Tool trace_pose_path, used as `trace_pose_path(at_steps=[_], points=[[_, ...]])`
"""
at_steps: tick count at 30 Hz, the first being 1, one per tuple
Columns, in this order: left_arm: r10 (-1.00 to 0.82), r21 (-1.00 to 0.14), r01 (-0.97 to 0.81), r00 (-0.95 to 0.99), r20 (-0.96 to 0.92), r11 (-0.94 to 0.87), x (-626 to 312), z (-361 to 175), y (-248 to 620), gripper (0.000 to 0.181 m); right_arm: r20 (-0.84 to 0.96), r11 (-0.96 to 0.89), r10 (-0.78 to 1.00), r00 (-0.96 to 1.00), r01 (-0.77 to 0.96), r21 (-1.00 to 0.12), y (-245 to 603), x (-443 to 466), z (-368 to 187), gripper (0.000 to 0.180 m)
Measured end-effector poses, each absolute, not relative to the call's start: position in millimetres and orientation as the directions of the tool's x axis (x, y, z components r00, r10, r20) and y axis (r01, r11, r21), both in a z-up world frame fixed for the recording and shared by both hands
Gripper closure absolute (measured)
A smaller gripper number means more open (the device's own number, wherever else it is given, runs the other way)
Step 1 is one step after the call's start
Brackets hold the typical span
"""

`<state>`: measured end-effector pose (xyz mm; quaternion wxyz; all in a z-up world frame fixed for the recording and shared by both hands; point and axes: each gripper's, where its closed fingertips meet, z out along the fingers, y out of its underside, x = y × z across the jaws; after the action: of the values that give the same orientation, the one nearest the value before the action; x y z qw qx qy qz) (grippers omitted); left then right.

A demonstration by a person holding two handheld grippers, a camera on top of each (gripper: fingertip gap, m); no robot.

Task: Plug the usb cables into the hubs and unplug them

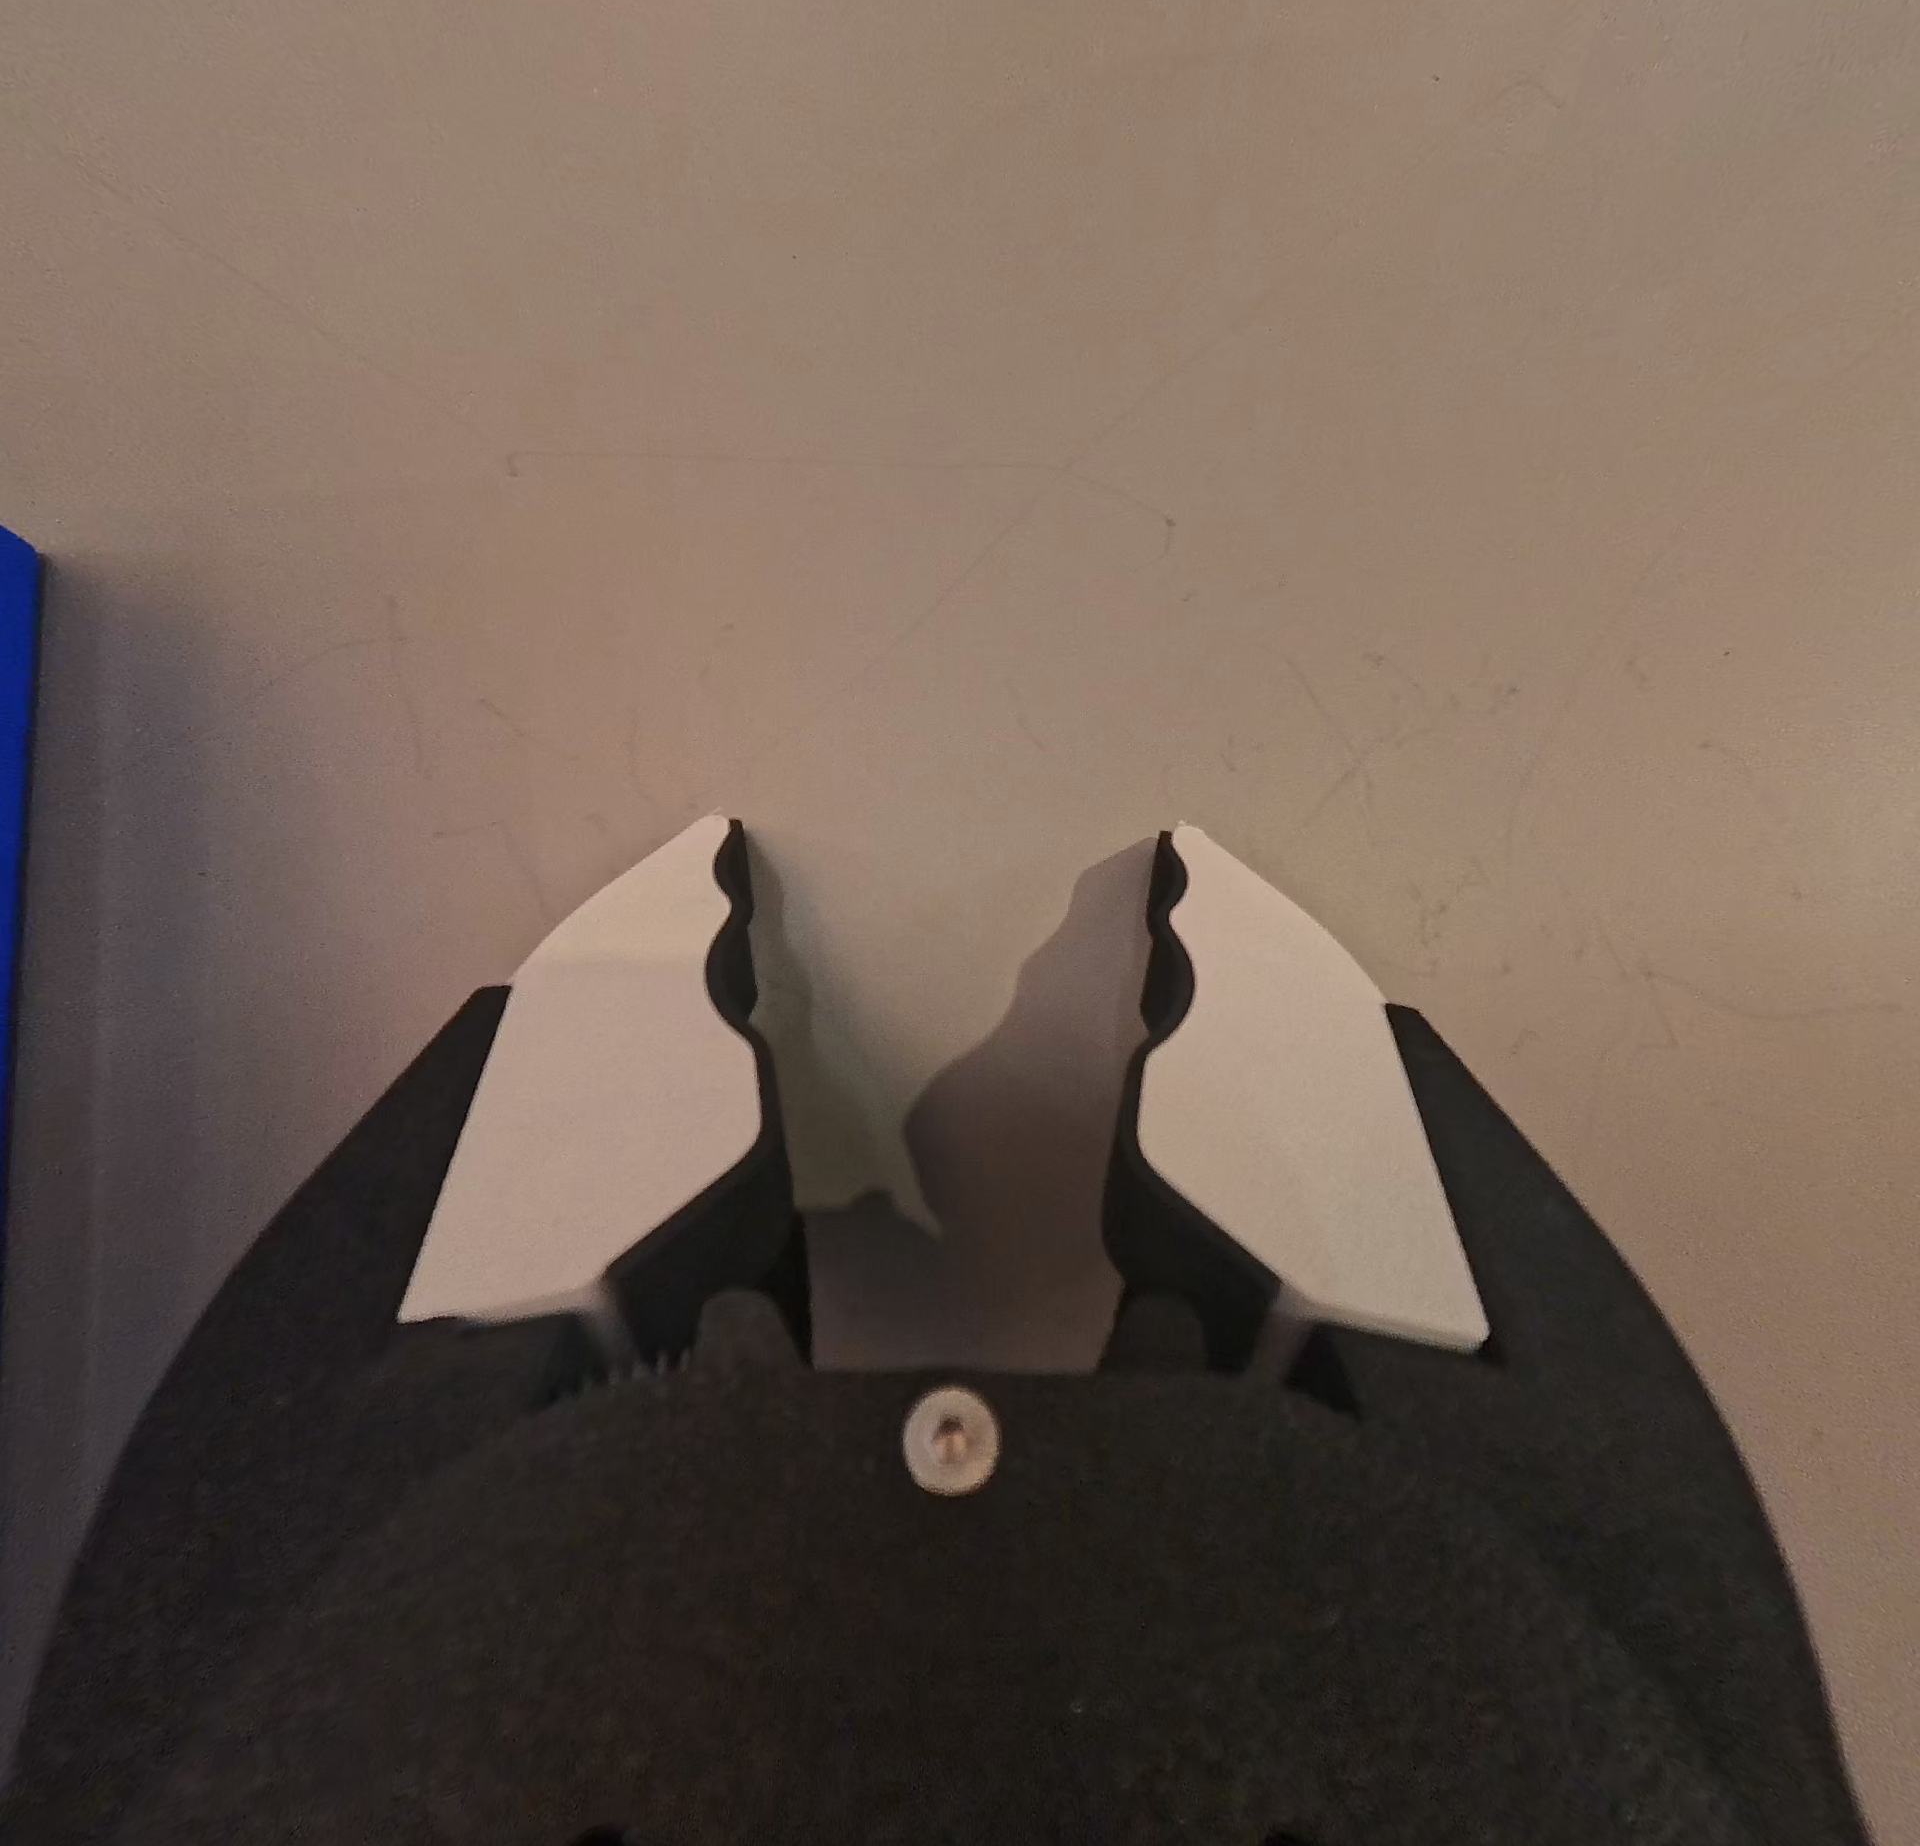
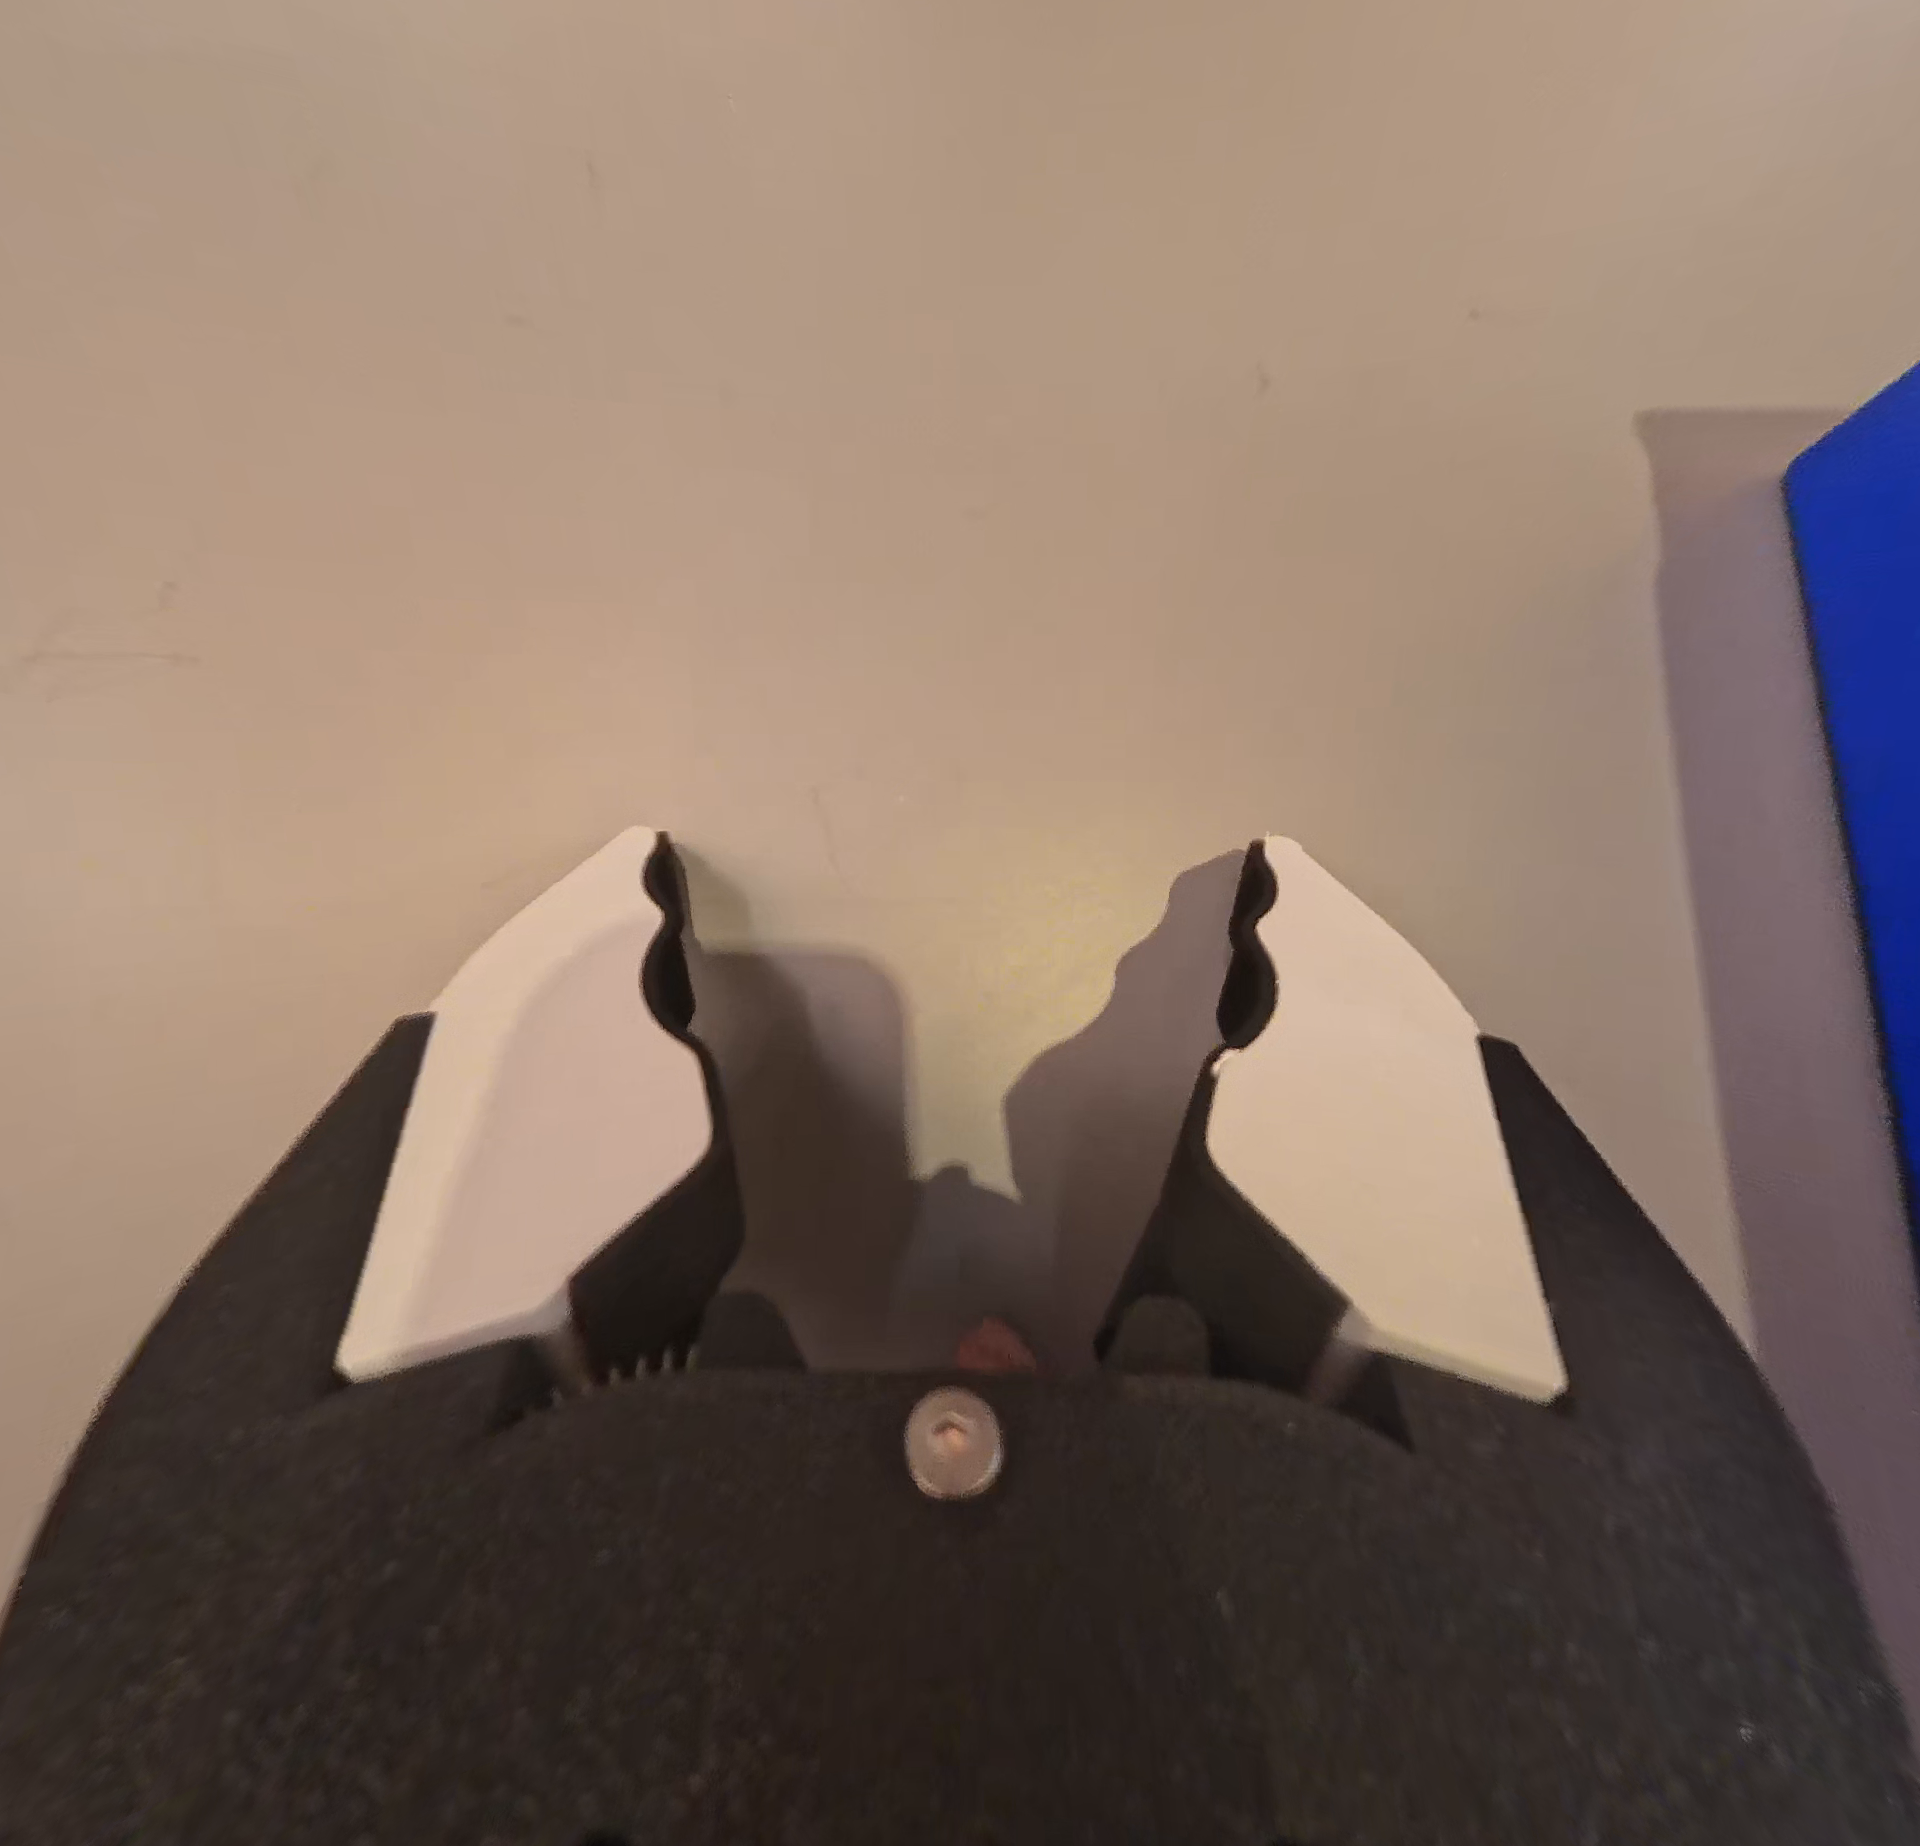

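Oddly, no cable or hub shows in either view: the left gripper [image 1: 951, 840] and right gripper [image 2: 961, 851] both gape empty over a bare beige table [image 1: 935, 342], with only a blue panel [image 2: 1860, 757] at the right view's right edge, upright along it.

The table [image 1: 935, 342] looks smooth, matt and faintly scratched. The gripper fingers [image 2: 540, 1100] look like matt white plastic. A glossy blue panel [image 2: 1860, 705] lies beside.

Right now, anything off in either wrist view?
Nothing damaged. Both grippers, left gripper and right gripper, are open and empty over a bare surface. No cables or hubs visible, only a blue edge.
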<state>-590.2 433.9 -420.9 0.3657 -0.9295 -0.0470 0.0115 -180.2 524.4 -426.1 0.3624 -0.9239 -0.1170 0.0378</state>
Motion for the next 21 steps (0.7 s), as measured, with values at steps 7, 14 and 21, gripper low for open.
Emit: trace_pose_path(at_steps=[7,14,21], points=[[0.096,-0.681,0.079,0.995,0.013,-0.728,-590.3,-420.9,433.9,0.108,0.001,-0.705,0.272,0.962,0.200,-0.681,523.1,-184.4,-425.9,0.088],[0.096,-0.681,0.079,0.995,0.013,-0.728,-590.3,-420.9,433.8,0.108,0.001,-0.705,0.272,0.962,0.200,-0.681,523.3,-184.2,-426.0,0.088],[0.096,-0.681,0.079,0.995,0.013,-0.728,-590.3,-420.9,433.9,0.108,0.001,-0.705,0.272,0.962,0.199,-0.681,523.4,-184.3,-426.1,0.088]])
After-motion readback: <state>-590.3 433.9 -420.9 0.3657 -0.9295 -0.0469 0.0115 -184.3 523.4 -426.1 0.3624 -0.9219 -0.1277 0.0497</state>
